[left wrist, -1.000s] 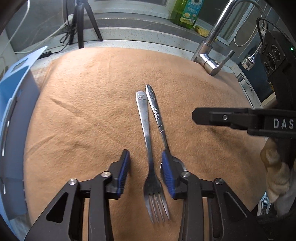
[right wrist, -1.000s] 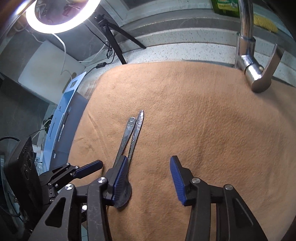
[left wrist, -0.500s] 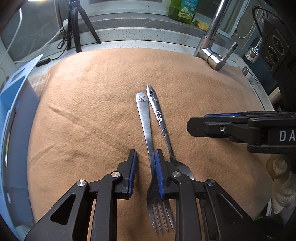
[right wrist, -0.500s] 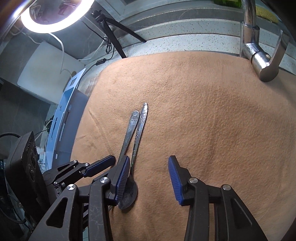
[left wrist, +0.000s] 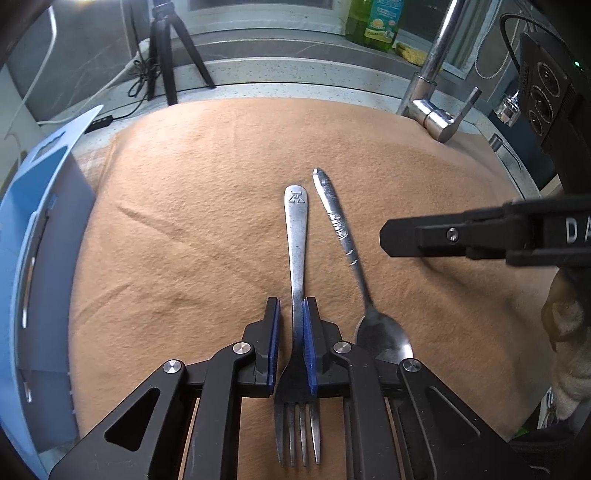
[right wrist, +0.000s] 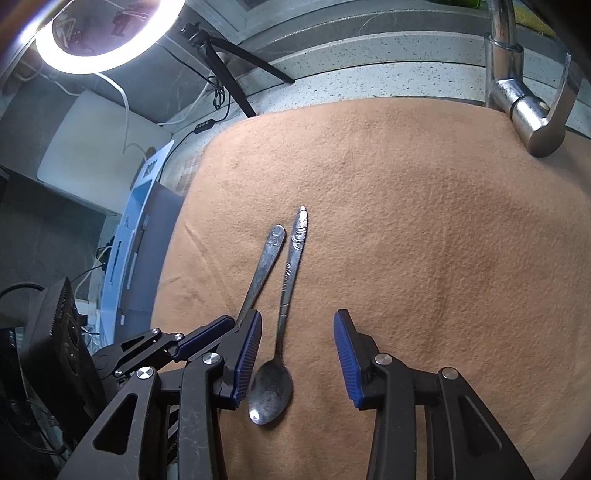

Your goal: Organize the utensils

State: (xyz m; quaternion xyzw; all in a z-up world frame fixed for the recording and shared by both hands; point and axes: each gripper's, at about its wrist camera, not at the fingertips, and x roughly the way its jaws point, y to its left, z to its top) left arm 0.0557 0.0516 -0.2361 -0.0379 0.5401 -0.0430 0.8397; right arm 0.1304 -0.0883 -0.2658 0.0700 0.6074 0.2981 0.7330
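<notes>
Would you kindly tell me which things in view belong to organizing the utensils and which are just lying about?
Belonging to the job:
- fork, between the closing pads of the left gripper
- spoon, between the open pads of the right gripper
- blue rack

Just lying about:
- faucet
- tripod
- ring light
- dish soap bottle
- orange cloth

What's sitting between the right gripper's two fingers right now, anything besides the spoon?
Only the spoon on bare orange cloth; the right gripper straddles its neck without touching, as the right wrist view shows.
</notes>
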